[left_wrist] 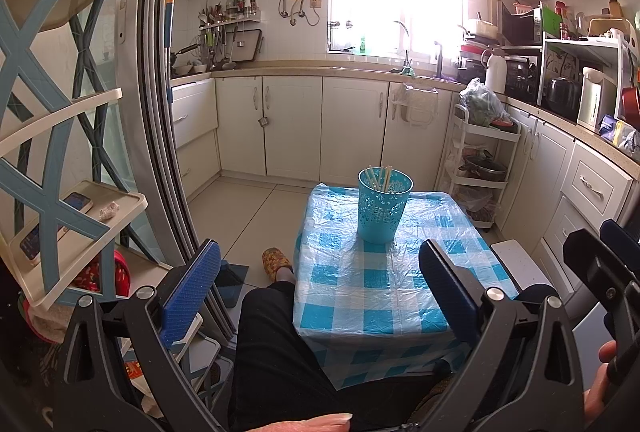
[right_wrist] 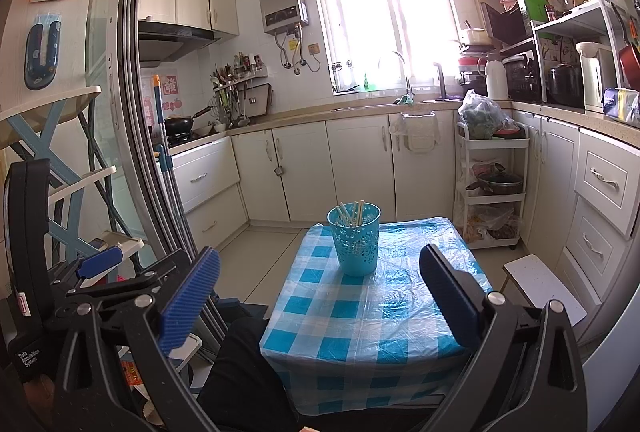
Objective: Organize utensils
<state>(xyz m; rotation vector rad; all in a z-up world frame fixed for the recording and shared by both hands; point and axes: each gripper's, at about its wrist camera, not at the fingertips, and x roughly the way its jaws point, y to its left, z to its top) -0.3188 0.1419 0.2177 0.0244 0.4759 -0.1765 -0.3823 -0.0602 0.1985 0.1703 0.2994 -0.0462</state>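
One blue holder [left_wrist: 384, 210], several chopsticks [left_wrist: 378, 178] inside; two tools spread, empty

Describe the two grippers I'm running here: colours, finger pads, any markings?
Both are black plastic frames with silver bolt heads. The left gripper and right gripper carry ribbed blue pads on their fingers. In the right wrist view, the left unit bears a white "Data Acquisition System" label.

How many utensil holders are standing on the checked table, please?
1: the blue perforated cup stands near the table's far edge, chopsticks inside. Nothing else visible on it.
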